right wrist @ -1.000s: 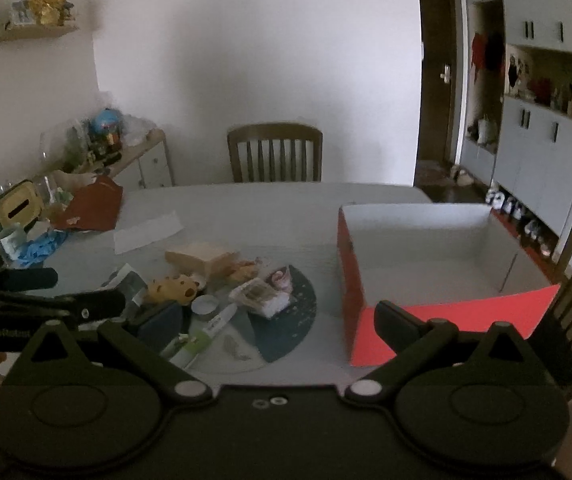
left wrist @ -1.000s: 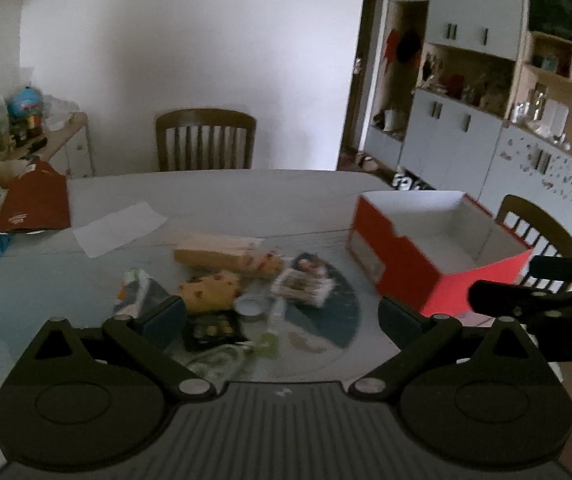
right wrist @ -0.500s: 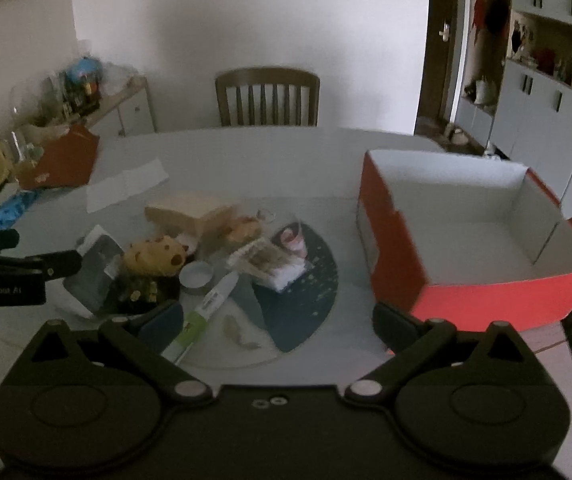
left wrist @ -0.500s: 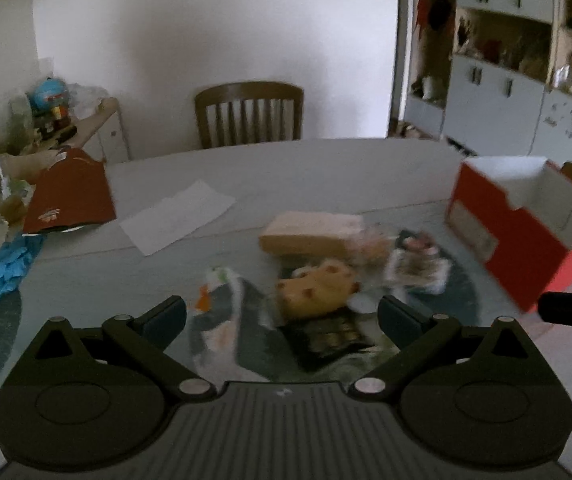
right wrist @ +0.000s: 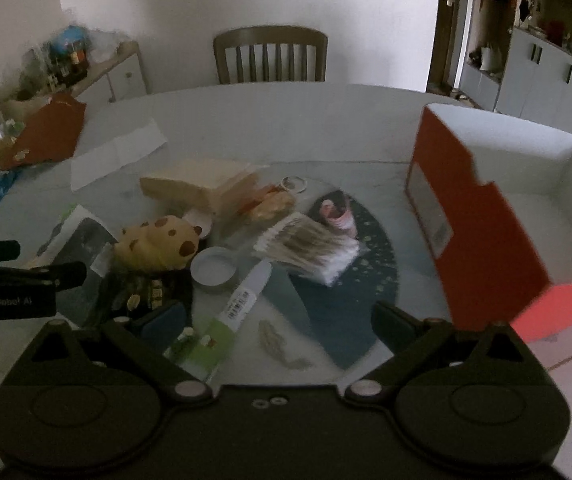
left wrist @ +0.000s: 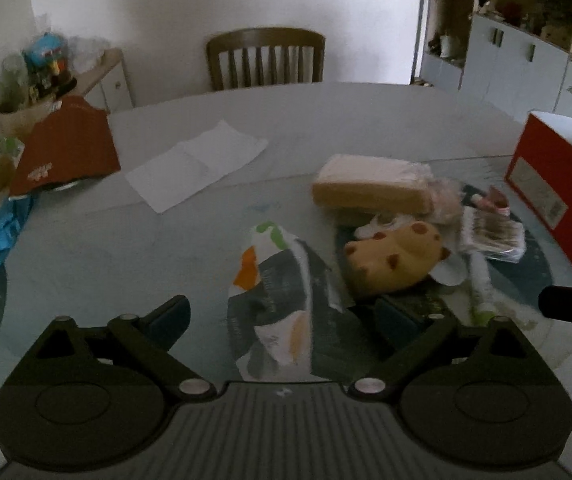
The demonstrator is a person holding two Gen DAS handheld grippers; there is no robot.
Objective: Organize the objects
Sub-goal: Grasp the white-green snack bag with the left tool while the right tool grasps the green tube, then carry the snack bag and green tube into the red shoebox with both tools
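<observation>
A pile of small objects lies on the table. A dark and white snack bag [left wrist: 282, 296] sits between the fingers of my open left gripper [left wrist: 282, 320]. Beside it are a yellow spotted plush [left wrist: 393, 260] [right wrist: 158, 240], a tan packet [left wrist: 369, 188] [right wrist: 202, 188], a pack of cotton swabs [right wrist: 305, 244], a white tube [right wrist: 246, 292] and a round white lid [right wrist: 214, 270]. An open red box [right wrist: 481, 216] [left wrist: 545, 192] stands at the right. My right gripper [right wrist: 278, 320] is open and empty above the tube.
A white paper sheet [left wrist: 198, 164] and a red-brown bag [left wrist: 66, 148] lie at the far left of the table [left wrist: 325, 112]. A wooden chair [left wrist: 266, 58] stands behind it. A cluttered side cabinet [right wrist: 98, 68] is at the left and wall cabinets [right wrist: 545, 60] at the right.
Both grippers have moved forward and down toward the pile. The left one has swung left so the snack bag now lies between its fingers. Both stay open.
</observation>
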